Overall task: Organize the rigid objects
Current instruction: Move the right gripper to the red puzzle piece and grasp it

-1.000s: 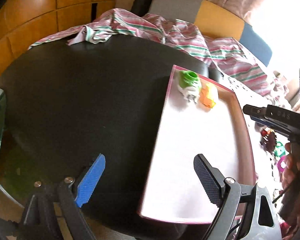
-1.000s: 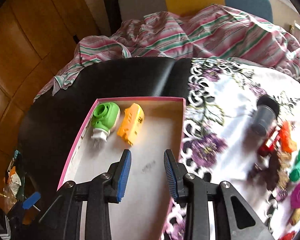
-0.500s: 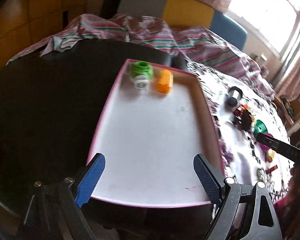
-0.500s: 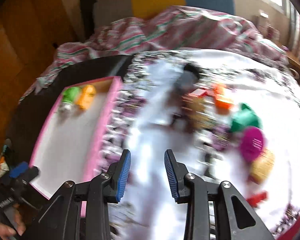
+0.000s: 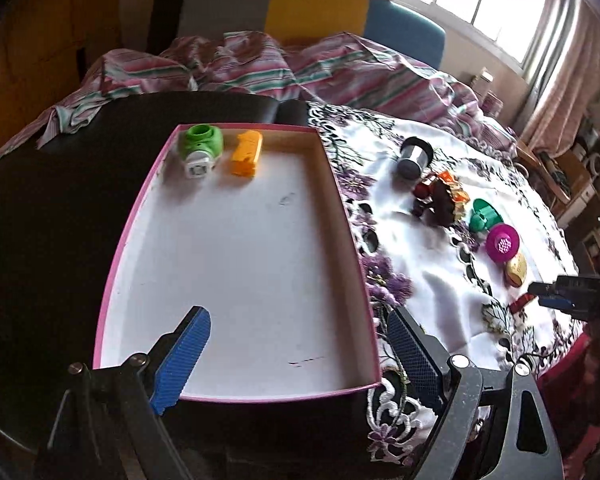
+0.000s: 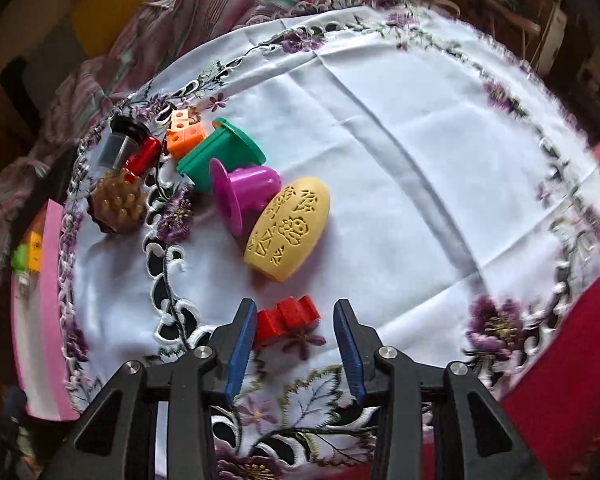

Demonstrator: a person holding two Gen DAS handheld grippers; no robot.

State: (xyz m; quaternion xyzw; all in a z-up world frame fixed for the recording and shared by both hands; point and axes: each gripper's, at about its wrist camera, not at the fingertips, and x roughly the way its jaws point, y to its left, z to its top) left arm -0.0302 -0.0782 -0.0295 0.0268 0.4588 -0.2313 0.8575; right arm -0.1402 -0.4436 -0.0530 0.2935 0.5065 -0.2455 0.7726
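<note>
Jaws on my right gripper (image 6: pixel 296 344) are opening, wider apart than a second ago, and a small red block (image 6: pixel 286 318) lies on the cloth between the tips, nearer the blue left pad; I see no pad pressing on it. A second ago this camera looked down into the pink-rimmed tray (image 6: pixel 54 280); now that tray is only a strip at the left edge of the frame, and the embroidered white tablecloth (image 6: pixel 400 160) fills the view.

Just above the red block lies a yellow oval piece (image 6: pixel 290 228) with cut-out marks, touching a magenta cup (image 6: pixel 240 192) on its side. Behind that is a green cup (image 6: pixel 220 152), then an orange cube block (image 6: pixel 184 134), a red cylinder (image 6: pixel 142 158), a grey cup with a black rim (image 6: pixel 118 144) and a brown knobbed disc (image 6: pixel 118 204), all crowded in the upper left.

My left gripper (image 5: pixel 300 356) stands wide open with nothing between its fingers, over the near edge of the tray (image 5: pixel 236 396). Earlier its view held mostly dark table (image 5: pixel 40 220) with the tray to the right; now the tray sits centre frame and the toy cluster shows at the right. A green-and-white toy (image 5: pixel 200 150) and an orange toy (image 5: pixel 246 154) remain side by side in the tray's far corner, unmoved. The right gripper's tips (image 5: pixel 548 294) appear at the right edge.
</note>
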